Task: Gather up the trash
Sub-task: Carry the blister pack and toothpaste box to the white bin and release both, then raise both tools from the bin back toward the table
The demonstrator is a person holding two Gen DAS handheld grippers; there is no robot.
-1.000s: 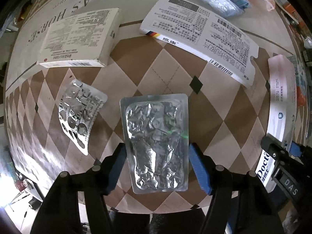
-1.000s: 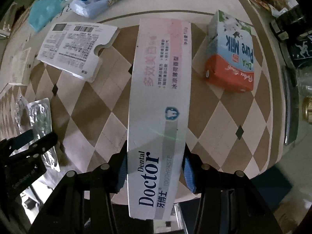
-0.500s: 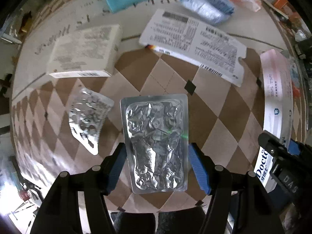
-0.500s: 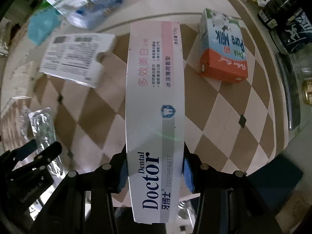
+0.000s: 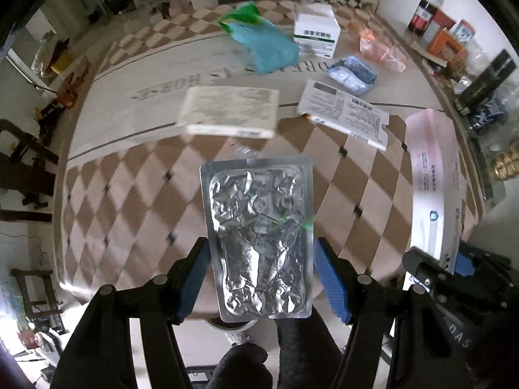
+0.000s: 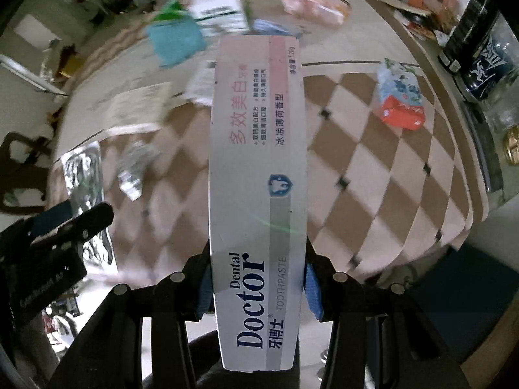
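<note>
Foil blister pack [image 5: 259, 240] clamped in left tongs [image 5: 261, 275], toothpaste box [image 6: 258, 194] (Dental Doctor) in right tongs [image 6: 258, 291].

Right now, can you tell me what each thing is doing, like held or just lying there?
left gripper: shut on the foil blister pack.
foil blister pack: held above the table, crumpled.
right gripper: shut on the toothpaste box.
toothpaste box: held, lifted off the table.
milk carton: lying on its side on the table.
flat white box: lying flat.
teal bag: lying crumpled.

foil blister pack [image 5: 259, 236] hides a smaller one; far boxes [image 6: 220, 11] motion-blurred
</note>
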